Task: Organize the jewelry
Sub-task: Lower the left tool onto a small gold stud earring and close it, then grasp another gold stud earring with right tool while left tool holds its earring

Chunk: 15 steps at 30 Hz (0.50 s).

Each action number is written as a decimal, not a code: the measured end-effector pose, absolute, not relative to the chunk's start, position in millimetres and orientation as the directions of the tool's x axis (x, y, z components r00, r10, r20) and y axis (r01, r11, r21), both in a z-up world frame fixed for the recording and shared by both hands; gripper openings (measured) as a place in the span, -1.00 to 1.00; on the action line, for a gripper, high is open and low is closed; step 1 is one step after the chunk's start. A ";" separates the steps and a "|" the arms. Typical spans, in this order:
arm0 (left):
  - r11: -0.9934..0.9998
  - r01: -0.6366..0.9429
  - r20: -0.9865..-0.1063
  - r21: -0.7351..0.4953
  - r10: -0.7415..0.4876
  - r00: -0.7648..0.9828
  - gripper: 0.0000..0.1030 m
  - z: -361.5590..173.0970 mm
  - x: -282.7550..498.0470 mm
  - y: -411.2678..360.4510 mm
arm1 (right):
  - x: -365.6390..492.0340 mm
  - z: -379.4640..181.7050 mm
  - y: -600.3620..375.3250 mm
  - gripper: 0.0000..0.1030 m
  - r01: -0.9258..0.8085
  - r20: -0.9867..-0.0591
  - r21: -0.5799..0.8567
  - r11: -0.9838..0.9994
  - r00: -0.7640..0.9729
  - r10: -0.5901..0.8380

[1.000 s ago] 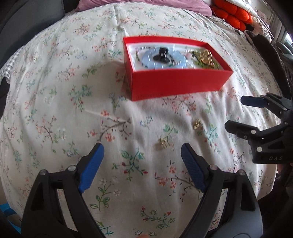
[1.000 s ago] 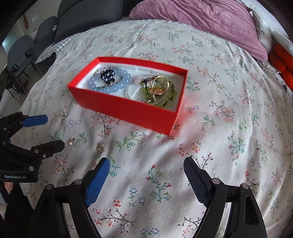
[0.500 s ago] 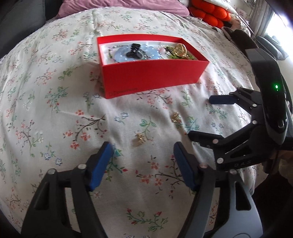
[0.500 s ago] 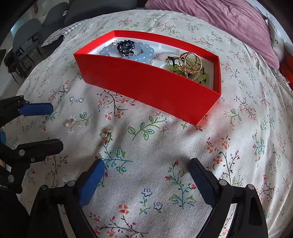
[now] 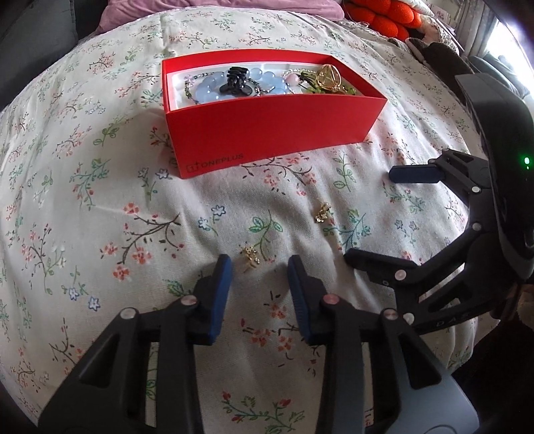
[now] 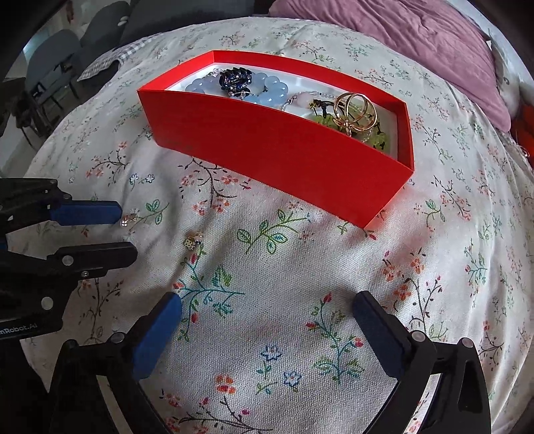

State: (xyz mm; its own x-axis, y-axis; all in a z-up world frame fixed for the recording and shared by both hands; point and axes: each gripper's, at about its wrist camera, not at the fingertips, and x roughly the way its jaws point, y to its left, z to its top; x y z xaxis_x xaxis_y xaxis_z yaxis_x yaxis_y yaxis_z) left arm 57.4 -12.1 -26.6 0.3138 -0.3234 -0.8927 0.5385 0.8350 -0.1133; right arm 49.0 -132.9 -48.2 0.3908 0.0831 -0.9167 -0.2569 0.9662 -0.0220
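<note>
Nearest, in the left wrist view: left gripper tilted down over a floral bedspread, jaws narrowing around a small gold earring that lies just between the blue pads, not yet pinched. Just beyond and to the right, a second gold earring loose on the cloth, near the side-on right gripper.

In the right wrist view: right gripper low over the same bedspread, jaws spreading wide, only cloth between them. To its left, the left gripper's narrow jaws beside the two earrings.

Further on, a red box printed ONEPLUS, open-topped, flat on the bed. Inside on a white lining: a pale blue bead bracelet, a dark clip lying on it, a gold ring-shaped piece over green beads at the other end.

Farthest: a mauve quilt bunched at the bed's far edge, orange plush in the corner, grey chairs off to the side, daylight from a window at the rim.
</note>
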 end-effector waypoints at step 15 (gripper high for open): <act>0.833 0.549 -0.898 -0.076 -0.296 0.325 -0.88 -18.3 58.4 -11.4 | 56.7 -43.2 -127.7 0.93 -0.271 -0.911 -0.008 0.963 0.398 0.104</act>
